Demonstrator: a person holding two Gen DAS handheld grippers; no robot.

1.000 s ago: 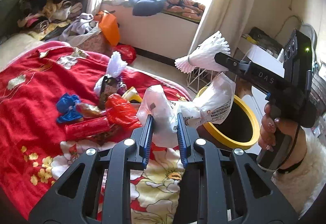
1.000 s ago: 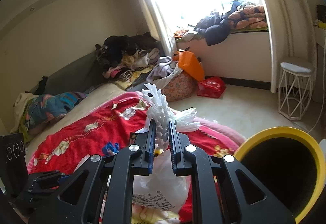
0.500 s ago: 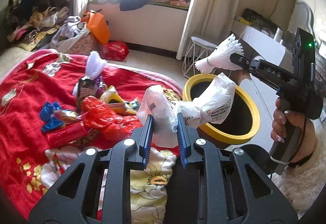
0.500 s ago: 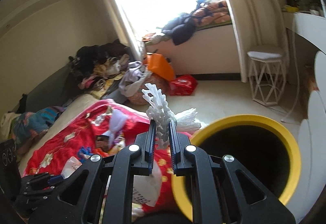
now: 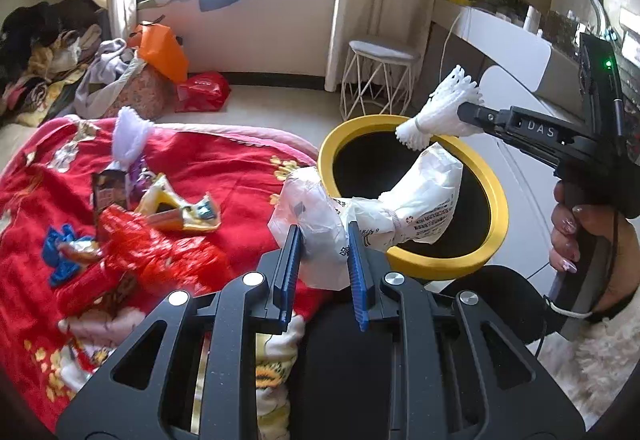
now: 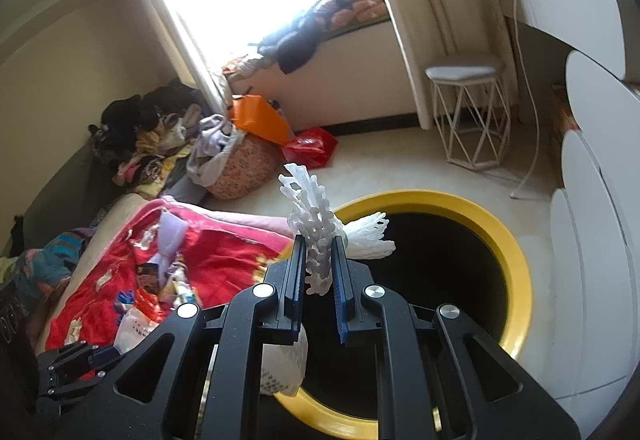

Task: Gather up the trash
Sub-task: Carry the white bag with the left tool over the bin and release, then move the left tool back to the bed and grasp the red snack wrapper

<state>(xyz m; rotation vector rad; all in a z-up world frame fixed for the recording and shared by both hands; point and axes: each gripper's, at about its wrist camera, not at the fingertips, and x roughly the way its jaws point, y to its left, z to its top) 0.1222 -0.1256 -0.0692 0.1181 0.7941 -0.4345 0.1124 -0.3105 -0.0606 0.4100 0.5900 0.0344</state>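
Observation:
My left gripper [image 5: 324,236] is shut on a crumpled white plastic bag [image 5: 384,211] and holds it over the near rim of a black bin with a yellow rim [image 5: 404,268]. My right gripper [image 6: 319,248] is shut on a white foam net sleeve [image 6: 316,224] and holds it above the bin's yellow rim [image 6: 516,264]. In the left wrist view the right gripper [image 5: 460,115] shows over the bin's far side with the net [image 5: 436,115]. More wrappers [image 5: 176,207] lie on the red floral blanket [image 5: 52,167].
A white wire stool [image 5: 380,79] stands on the floor behind the bin. A white desk [image 5: 516,43] is to the right. An orange bag, a red bag [image 5: 202,91] and a clothes pile lie by the window seat.
Both grippers have swung right from above the bed to above the bin, carrying the bag and the net sleeve. The bin now fills more of both views.

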